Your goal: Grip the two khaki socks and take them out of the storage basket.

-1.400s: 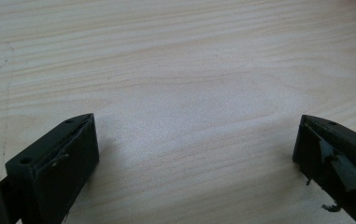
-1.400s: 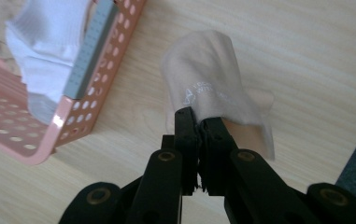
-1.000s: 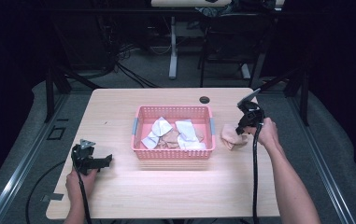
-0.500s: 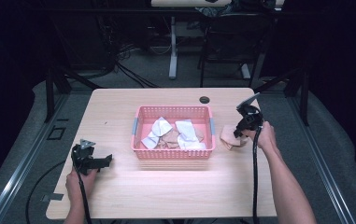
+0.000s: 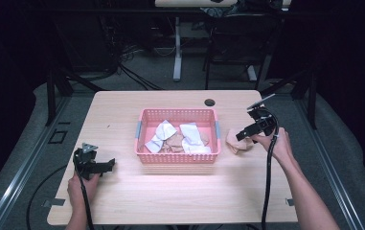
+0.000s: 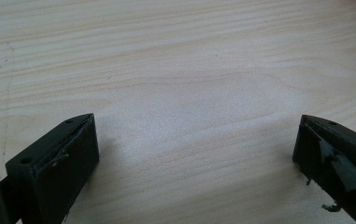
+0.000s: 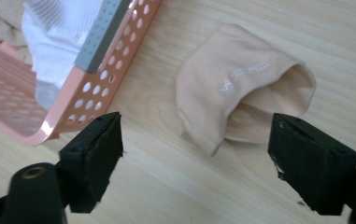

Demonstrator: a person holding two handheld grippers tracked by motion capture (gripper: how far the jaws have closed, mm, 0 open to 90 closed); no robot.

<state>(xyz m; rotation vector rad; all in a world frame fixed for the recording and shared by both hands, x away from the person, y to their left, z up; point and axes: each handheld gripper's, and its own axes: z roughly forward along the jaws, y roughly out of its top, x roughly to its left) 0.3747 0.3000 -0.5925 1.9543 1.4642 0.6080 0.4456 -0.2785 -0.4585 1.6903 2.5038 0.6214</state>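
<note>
A crumpled beige fabric sock is seen lying on the pale wooden tabletop just ahead of the right claw, whose jaws are spread wide, beside the pink perforated plastic basket already holding white and beige socks. One sock appears left to collect. The left claw is held open over bare wood, gripping nothing.

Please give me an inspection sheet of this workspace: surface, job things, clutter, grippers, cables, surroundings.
Surface: light wooden table, small dark round spot near its far edge.
Job's things: pink basket holding white and beige socks; one beige sock lying on the table beside it.
Clutter: nothing seen.
Grippers: left gripper open over bare wood; right gripper open, facing the loose sock.
Cables: one black cable trails from each gripper.
Surroundings: dark room, stands behind.
</note>
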